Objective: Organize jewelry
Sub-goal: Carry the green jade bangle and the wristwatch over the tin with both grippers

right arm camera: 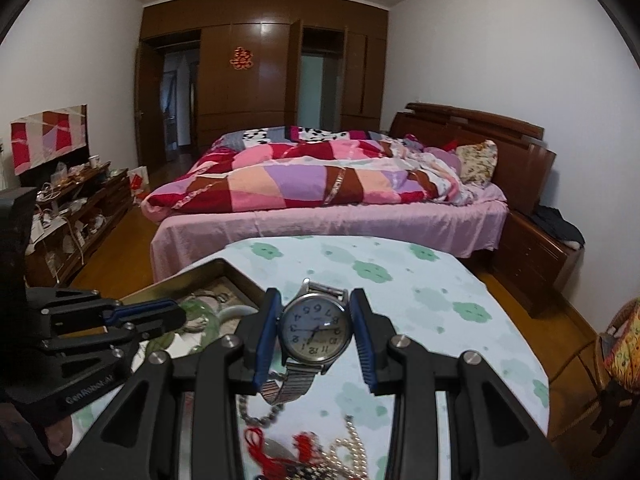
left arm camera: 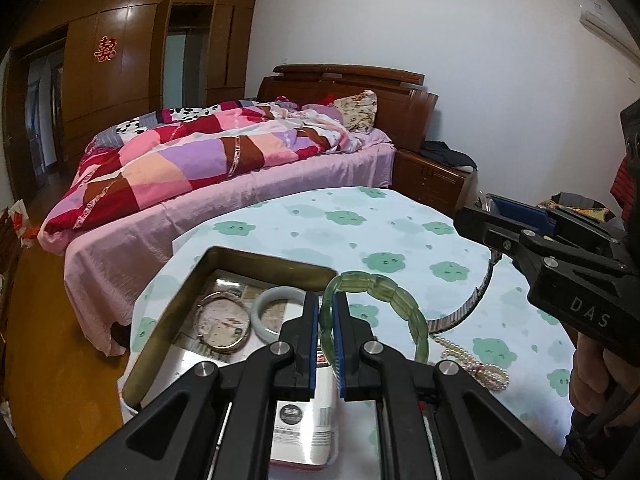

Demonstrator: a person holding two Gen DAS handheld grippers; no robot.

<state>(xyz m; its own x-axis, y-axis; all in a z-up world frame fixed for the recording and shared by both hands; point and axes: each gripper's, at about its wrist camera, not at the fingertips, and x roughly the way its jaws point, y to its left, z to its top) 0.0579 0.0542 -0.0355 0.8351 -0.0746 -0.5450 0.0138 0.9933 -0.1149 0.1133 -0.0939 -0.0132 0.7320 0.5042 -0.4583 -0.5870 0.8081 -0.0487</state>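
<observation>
Left gripper [left arm camera: 326, 320] jaws pinch a green stone-segment bracelet [left arm camera: 384, 300]; right gripper [right arm camera: 316, 334] jaws clamp a silver round-faced wristwatch [right arm camera: 314, 330].

We count two tools: the left tool [left arm camera: 327, 312] and the right tool [right arm camera: 316, 334]. One green bracelet [left arm camera: 384, 300] sits between the left tool's fingers, one watch [right arm camera: 314, 330] between the right tool's. Ahead of the left tool is one open tin [left arm camera: 176, 300], with one white bangle [left arm camera: 276, 314] and thin metal bangles [left arm camera: 224, 326] we cannot number. Right of that tool lies one pearl strand [left arm camera: 480, 368]. One bench [left arm camera: 360, 216], one bed [right arm camera: 328, 216]
</observation>
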